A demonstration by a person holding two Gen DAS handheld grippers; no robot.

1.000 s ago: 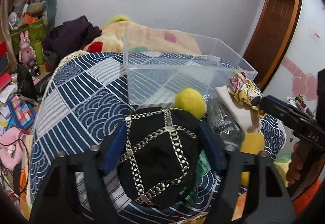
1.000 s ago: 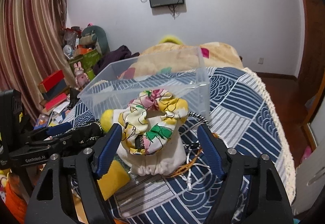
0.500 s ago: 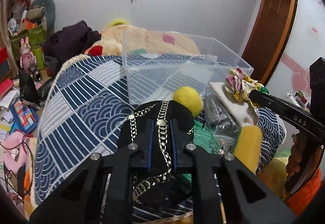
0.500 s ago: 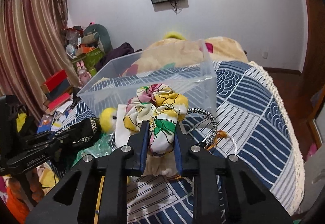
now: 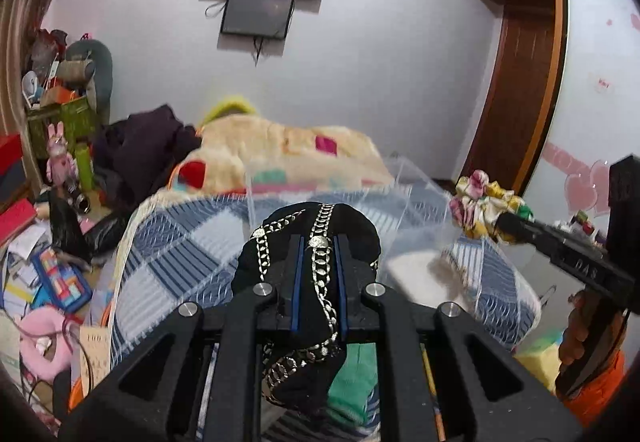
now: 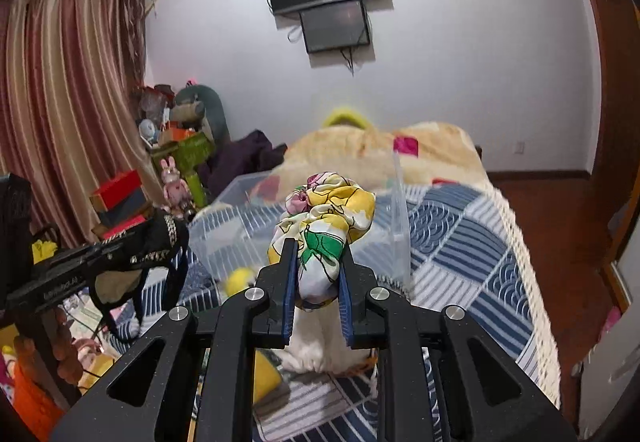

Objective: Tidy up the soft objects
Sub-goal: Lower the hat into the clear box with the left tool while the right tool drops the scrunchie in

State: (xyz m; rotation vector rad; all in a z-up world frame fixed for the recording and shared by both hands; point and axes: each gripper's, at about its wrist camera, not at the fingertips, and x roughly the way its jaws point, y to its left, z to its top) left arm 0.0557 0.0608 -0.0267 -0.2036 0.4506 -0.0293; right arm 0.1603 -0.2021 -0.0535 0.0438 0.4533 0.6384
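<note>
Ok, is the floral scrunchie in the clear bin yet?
Not yet. The floral scrunchie is clamped in the right gripper, held up in front of the clear bin.

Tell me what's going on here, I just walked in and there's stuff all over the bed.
A person is tidying soft items with a handheld gripper in each hand. The left gripper is shut on a black cap with silver chains, held up off the bed. The right gripper is shut on a floral scrunchie, also lifted. Both hang just short of the clear plastic bin on the blue patterned quilt. A yellow ball and a white cloth lie on the quilt.
</note>
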